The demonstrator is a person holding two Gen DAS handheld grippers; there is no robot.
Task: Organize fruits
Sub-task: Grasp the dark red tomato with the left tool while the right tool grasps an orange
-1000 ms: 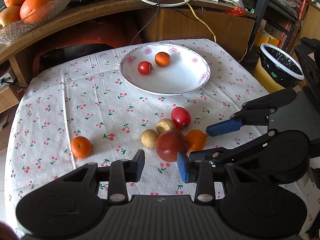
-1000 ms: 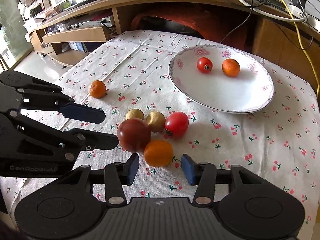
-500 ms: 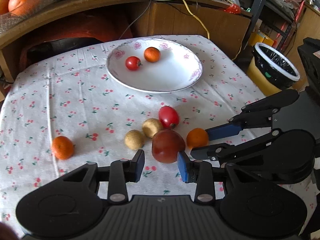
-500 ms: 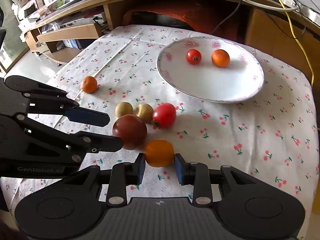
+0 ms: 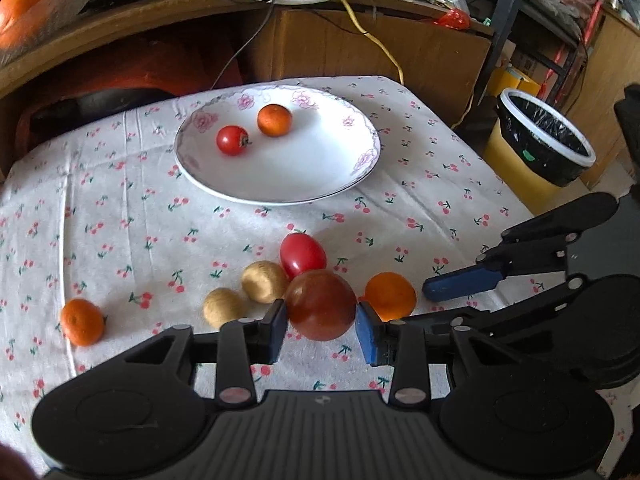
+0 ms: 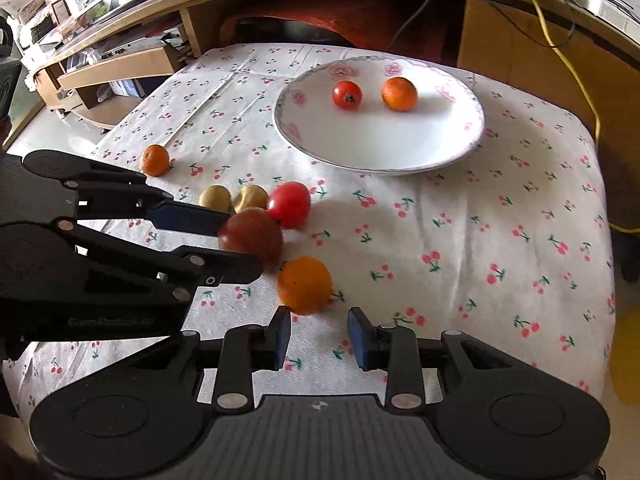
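A white flowered plate holds a small tomato and a tangerine. Nearer on the cherry-print cloth lie a red tomato, two brown kiwis, a dark red fruit, an orange and a lone tangerine. My left gripper is open, and the dark red fruit fills the gap between its tips. My right gripper is open and narrow, with the orange just ahead of its tips.
A black-lined bin stands off the table's right side. Behind the table runs a wooden desk with cables and a glass bowl of oranges. Low shelves stand to the left.
My left gripper moved forward until the dark red fruit sat between its fingers. My right gripper narrowed around the orange, which now lies just beyond its tips.
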